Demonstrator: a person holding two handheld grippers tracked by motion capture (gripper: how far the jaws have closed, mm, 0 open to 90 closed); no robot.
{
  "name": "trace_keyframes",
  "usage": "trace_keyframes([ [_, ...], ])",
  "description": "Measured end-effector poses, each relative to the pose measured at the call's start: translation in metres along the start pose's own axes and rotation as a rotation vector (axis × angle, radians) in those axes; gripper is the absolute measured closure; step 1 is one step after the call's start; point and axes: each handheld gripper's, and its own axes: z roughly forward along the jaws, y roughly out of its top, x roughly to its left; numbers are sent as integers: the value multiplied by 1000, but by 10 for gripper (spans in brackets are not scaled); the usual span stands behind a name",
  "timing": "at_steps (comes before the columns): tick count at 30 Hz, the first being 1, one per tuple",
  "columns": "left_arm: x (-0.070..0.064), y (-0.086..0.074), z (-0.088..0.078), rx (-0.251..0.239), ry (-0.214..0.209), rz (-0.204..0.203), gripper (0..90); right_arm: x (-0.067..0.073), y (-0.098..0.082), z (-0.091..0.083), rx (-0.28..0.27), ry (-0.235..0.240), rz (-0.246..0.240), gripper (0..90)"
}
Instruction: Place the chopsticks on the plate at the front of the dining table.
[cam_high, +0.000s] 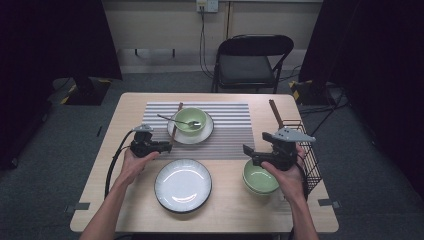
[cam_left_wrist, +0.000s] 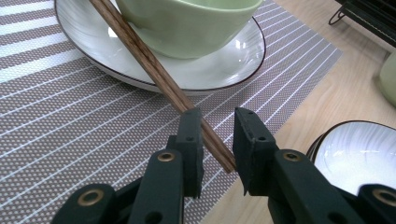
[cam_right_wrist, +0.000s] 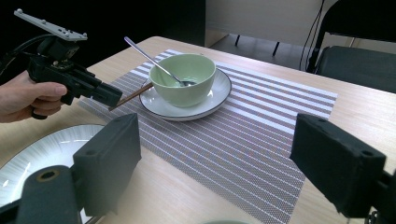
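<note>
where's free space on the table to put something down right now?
Bare striped placemat right of the plate with the green bowl, up to the wire rack. Bare wood along the table's left edge and near edge. Crowded: the left gripper at the chopsticks, and the white plate beside the near green bowl.

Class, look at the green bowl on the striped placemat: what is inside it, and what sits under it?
Inside the green bowl rests a metal spoon, handle leaning out over the rim. Under it sits a white plate on the striped placemat. The bowl covers the plate's middle, so that part is unseen.
</note>
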Motion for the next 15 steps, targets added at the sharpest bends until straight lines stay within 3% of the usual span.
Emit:
trace_keyframes([
  [9,5,-4,-9,-16,6,1,765,1,0,1,-1,-1,-2,154],
  [15,7,-7,-11,10,35,13,750,1,0,2,0,2,-3,154],
])
